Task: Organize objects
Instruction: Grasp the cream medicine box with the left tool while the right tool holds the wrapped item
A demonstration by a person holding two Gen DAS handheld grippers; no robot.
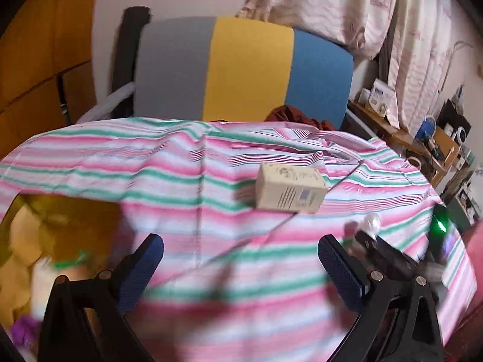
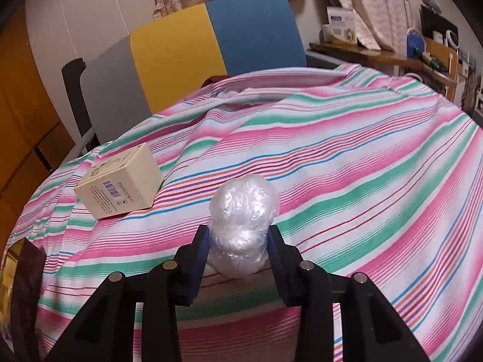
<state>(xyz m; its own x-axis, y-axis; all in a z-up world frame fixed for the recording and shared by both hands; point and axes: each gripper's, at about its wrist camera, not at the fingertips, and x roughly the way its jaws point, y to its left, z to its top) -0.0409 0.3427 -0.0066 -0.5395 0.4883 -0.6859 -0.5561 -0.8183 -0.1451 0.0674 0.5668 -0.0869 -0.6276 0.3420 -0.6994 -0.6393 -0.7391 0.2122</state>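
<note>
A cream cardboard box [image 1: 289,191] with a barcode lies on the striped cloth [image 1: 193,181]; it also shows at the left of the right wrist view [image 2: 119,182]. My left gripper [image 1: 241,259] is open and empty, above the cloth, with the box ahead of it. My right gripper [image 2: 238,241] is shut on a crumpled ball of clear plastic wrap [image 2: 244,208] and holds it over the cloth [image 2: 347,166]. The right gripper and the ball show blurred at the right of the left wrist view [image 1: 372,221].
A chair back [image 1: 241,69] in grey, yellow and blue stands behind the table. A yellow-brown bag or container [image 1: 60,235] sits at the left edge. A cluttered wooden shelf [image 2: 392,54] and curtains are at the right.
</note>
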